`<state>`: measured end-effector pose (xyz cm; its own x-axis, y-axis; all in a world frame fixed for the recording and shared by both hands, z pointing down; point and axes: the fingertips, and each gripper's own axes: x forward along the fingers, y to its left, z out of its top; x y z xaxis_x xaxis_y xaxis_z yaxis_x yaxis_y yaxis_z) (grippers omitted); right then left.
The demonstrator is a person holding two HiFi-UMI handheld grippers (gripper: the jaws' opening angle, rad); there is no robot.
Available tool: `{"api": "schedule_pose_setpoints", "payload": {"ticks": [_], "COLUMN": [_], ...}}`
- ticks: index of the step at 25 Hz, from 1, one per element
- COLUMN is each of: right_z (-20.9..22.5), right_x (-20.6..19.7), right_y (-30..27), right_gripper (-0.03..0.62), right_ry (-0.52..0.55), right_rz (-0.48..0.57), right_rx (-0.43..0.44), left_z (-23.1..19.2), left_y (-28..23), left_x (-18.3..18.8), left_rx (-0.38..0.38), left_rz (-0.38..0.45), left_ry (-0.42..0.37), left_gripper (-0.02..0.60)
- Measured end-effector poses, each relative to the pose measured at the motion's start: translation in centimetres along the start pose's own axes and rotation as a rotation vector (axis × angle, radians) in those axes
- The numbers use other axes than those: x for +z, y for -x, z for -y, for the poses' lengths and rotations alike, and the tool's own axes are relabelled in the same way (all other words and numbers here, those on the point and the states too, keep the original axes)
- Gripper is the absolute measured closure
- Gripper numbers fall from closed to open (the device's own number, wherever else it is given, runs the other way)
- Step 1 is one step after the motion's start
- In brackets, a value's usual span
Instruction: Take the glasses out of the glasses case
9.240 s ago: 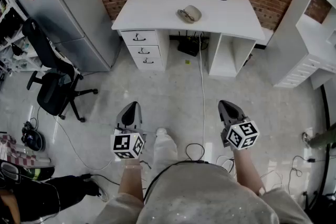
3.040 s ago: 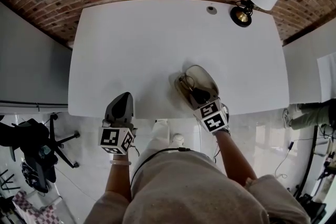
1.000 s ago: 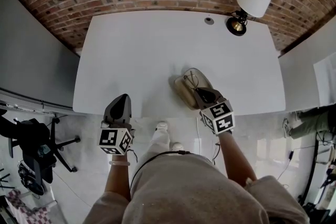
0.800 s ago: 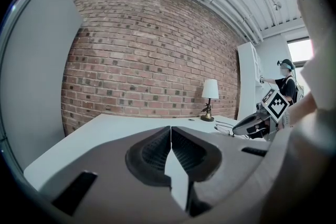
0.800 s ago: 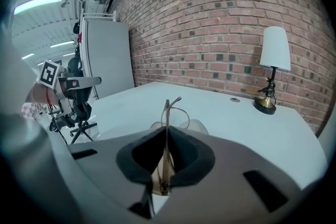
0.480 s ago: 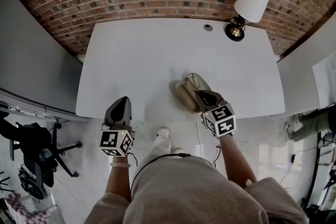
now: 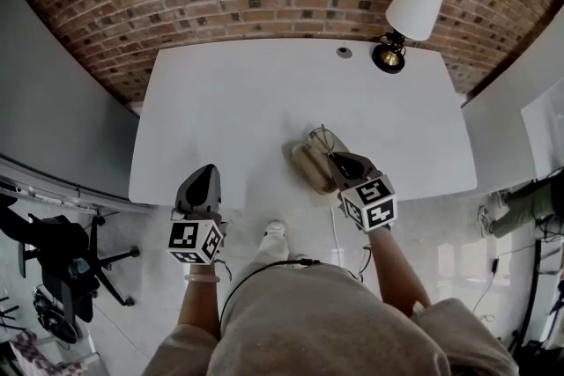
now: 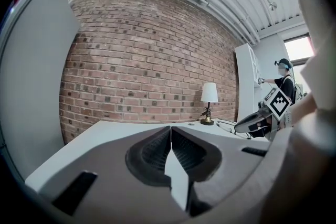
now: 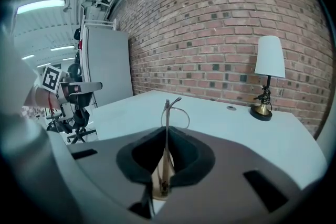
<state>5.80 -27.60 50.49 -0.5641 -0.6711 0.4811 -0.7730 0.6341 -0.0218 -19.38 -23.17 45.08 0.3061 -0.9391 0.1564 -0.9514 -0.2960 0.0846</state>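
While the right gripper (image 9: 166, 152) has its jaws pinched almost together on the thin frame of the glasses (image 9: 170, 112), the step in hand looks to be the lift out; the glasses stand upright from the jaws, one wire rim showing above them, at the far end of the tan case (image 7: 307, 168) near the front of the white desk (image 7: 229, 101); whether they are fully clear of it I cannot tell; the left gripper (image 8: 170, 140) hangs closed and empty at the desk's front edge, well apart from the case; next, I judge, the glasses need carrying clear and laying on bare desk, with a gentle pinch on that thin wire.
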Motion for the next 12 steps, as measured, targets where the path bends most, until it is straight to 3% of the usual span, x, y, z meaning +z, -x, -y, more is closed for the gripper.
{"api": "schedule_pose_setpoints", "payload": {"ticks": [12], "right_z": [0.9], "right_x": [1.4], "right_y": [1.3], "right_gripper": [0.574], "right_ry": [-0.024], "right_rz": [0.081], "right_rx": [-0.009], "left_z": [0.3], "left_y": [-0.3], "left_x": [1.0], "left_rx": [0.003], "left_rz": [0.025], "left_ry": [-0.012], "left_gripper": [0.575]}}
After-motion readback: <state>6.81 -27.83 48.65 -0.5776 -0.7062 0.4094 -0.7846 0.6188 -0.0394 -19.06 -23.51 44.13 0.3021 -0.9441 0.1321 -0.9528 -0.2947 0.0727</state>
